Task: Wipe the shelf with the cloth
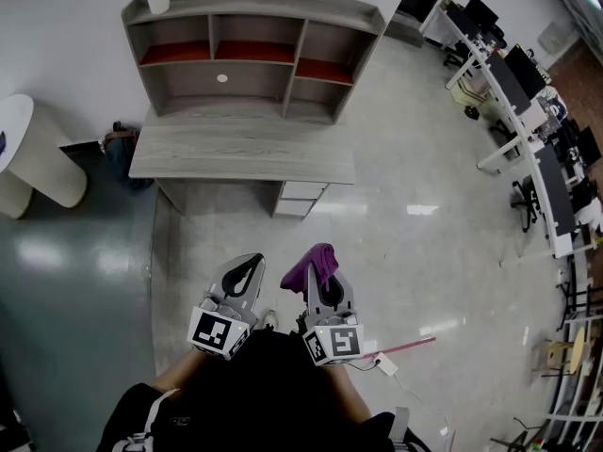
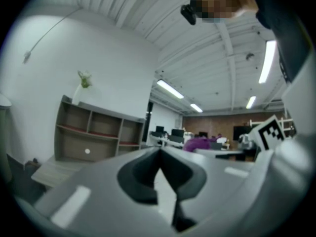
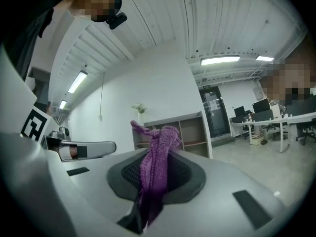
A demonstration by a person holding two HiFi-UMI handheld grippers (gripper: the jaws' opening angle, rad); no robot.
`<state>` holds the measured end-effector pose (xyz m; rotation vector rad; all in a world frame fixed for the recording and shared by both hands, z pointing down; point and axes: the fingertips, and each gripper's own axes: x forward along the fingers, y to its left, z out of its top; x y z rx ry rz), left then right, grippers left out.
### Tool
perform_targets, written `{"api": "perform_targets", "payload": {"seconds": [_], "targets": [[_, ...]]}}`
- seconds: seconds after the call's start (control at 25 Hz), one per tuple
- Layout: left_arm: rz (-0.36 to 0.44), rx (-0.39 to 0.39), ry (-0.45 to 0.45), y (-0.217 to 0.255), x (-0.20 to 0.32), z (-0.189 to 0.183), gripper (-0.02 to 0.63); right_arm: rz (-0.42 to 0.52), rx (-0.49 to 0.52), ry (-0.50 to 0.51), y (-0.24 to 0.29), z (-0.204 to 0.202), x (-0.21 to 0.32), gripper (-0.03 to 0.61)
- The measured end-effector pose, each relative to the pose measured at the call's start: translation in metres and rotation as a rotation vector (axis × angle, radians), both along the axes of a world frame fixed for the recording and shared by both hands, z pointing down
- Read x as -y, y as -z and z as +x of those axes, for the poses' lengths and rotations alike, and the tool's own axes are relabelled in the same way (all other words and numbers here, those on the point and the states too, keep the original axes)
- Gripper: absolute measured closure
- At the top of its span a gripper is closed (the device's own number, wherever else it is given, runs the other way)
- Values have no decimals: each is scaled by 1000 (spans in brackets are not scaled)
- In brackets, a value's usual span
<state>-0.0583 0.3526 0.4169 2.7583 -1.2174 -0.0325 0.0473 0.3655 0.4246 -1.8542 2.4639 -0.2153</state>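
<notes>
My right gripper (image 1: 324, 279) pinches the purple cloth (image 1: 312, 263). My left gripper (image 1: 249, 261) is pressed together, the shelf (image 1: 254, 0) far ahead.

I hold both grippers low over the pale floor (image 1: 415, 252), well apart from the grey shelf (image 1: 247, 59) that stands against the wall. My right gripper (image 1: 323, 281) pinches the purple cloth (image 1: 311, 264), which bunches up past its jaws. My left gripper (image 1: 251, 264) sits just beside it, jaws together. Office desks (image 1: 528, 111) line the right edge.

Head view steeply down from above; gripper views low, forward; all share shelf (image 1: 250, 83).
</notes>
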Motion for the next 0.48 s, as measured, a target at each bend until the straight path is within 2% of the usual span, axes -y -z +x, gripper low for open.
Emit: {"api": "perform_targets", "payload": {"seconds": [0.28, 0.48], "targets": [[-13, 32, 26, -8, 4, 44, 609, -13, 14, 43, -10, 39, 1, 529], [-36, 65, 48, -16, 6, 55, 609, -3, 12, 70, -14, 57, 14, 528]]}}
